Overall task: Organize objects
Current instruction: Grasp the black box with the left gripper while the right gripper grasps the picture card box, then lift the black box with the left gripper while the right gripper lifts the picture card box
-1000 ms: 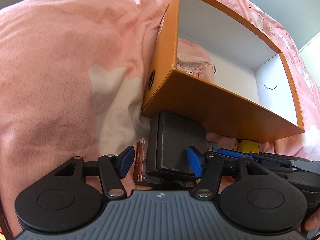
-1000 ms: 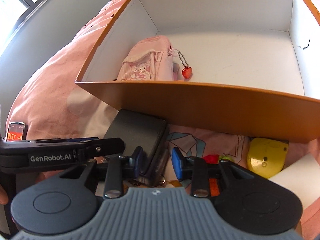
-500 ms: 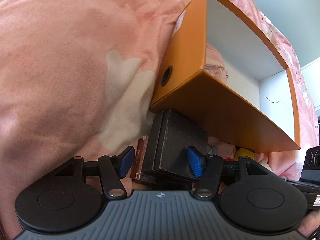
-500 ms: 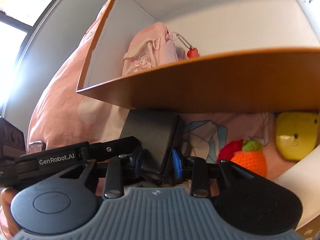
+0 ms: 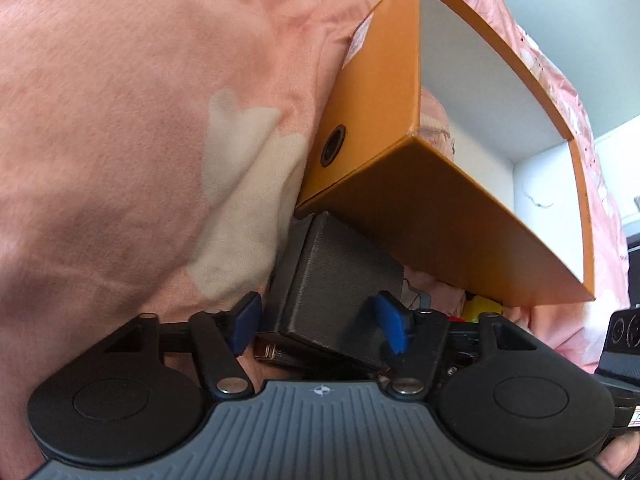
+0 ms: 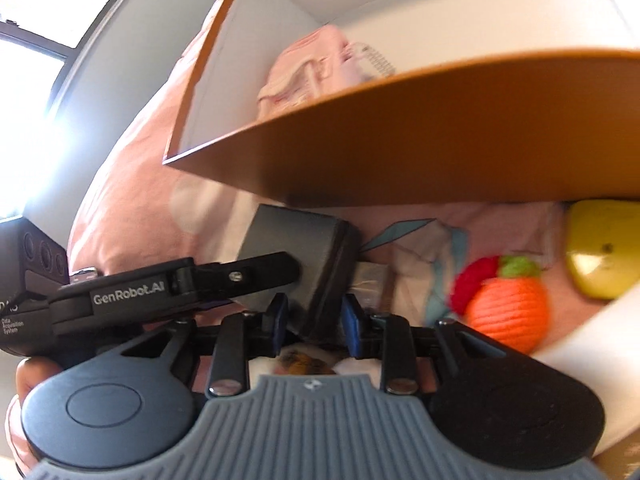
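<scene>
The pink bed cover, soft cloth with pale blotches, fills most of the left wrist view and runs out of frame on every side, so none of the bed's edges show. On it stands an orange cardboard box with white inner walls and a round hole in its end; its near wall hides most of the inside, and only the top of a pink fabric pouch with a bead chain shows above it. A dark grey, fine-textured rectangular case lies against the box's near left corner, its far end tucked under that wall. The left gripper has been closing, its blue fingers straddling the case's broad face; whether the pads press on it is unclear. The right gripper has its fingers drawn narrow on the case's near edge, apparently pinching it, though blur softens the contact. Under the box's near wall, partly hidden, sit a knitted orange ball with a red and green top and a smooth yellow rounded thing, cut off above. A small brown item peeks from beneath the case, too hidden to name.
</scene>
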Action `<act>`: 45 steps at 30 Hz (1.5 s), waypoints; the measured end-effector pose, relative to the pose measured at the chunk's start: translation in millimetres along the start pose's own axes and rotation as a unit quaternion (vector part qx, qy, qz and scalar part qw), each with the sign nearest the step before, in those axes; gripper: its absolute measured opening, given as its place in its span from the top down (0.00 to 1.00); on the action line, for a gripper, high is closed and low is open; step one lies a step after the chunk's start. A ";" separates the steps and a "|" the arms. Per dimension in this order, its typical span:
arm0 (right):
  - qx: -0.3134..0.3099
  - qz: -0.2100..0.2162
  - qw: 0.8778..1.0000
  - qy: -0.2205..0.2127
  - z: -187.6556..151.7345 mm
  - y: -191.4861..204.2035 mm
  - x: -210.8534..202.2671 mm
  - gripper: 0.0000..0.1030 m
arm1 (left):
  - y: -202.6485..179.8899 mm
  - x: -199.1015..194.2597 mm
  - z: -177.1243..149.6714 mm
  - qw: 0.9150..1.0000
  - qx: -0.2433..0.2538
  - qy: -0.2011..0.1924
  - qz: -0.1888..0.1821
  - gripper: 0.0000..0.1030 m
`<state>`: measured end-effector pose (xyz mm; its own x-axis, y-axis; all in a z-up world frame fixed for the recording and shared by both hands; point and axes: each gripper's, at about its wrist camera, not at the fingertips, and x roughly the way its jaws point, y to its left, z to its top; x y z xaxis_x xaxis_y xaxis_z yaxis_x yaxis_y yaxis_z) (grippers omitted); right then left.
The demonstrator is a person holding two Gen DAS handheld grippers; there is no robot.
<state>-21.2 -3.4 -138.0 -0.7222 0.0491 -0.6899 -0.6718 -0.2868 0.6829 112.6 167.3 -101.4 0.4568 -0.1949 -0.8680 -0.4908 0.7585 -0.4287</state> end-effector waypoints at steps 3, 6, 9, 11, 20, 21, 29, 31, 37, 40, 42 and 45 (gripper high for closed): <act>-0.002 -0.025 1.000 -0.001 2.0 -2.6 -6.3 0.68 | -0.7 -8.0 -1.7 1.000 -0.008 -0.008 -0.011 0.51; -0.012 -0.028 1.000 0.001 6.8 -1.0 -4.9 0.68 | -9.4 -20.5 -5.9 1.000 0.004 -0.024 -0.006 0.58; -0.020 -0.024 0.999 0.015 13.6 1.3 -0.8 0.66 | -22.2 -38.1 -9.5 0.998 0.042 -0.049 0.021 0.61; -0.008 -0.007 0.999 0.031 16.2 -0.6 3.7 0.66 | -28.8 -48.8 -11.1 0.995 0.064 -0.059 0.046 0.61; -0.011 -0.009 0.999 0.047 14.7 17.1 23.1 0.71 | -55.4 -66.6 -21.1 0.958 0.203 -0.065 0.194 0.62; -0.007 -0.008 0.999 0.048 15.4 17.5 23.1 0.71 | -55.7 -63.2 -20.2 0.958 0.204 -0.059 0.192 0.62; -0.009 -0.059 0.996 0.065 15.1 14.5 34.8 0.56 | -28.3 -54.3 -8.2 0.977 0.142 -0.037 0.153 0.56; -0.002 -0.049 0.996 0.079 13.4 2.8 38.2 0.55 | -21.2 -52.2 -4.1 0.983 0.118 -0.030 0.134 0.55; 0.011 -0.028 0.995 0.094 18.7 -3.2 60.9 0.35 | -23.1 -57.4 -5.5 0.983 0.114 -0.056 0.130 0.56; 0.009 -0.023 0.995 0.094 18.3 -1.4 67.7 0.30 | -25.2 -62.8 -6.3 0.982 0.117 -0.065 0.135 0.57; 0.005 -0.027 0.996 0.089 17.3 0.5 65.8 0.35 | -26.7 -65.5 -8.1 0.980 0.123 -0.069 0.142 0.57; 0.011 -0.022 0.997 0.079 17.7 -2.5 52.7 0.53 | -28.1 -67.2 -11.2 0.977 0.132 -0.074 0.149 0.57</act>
<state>-60.5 16.8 -171.8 -0.6575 -0.0908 -0.7479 -0.7078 -0.2657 0.6545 87.3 152.1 -33.8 0.4341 0.1363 -0.8905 -0.4182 0.9060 -0.0652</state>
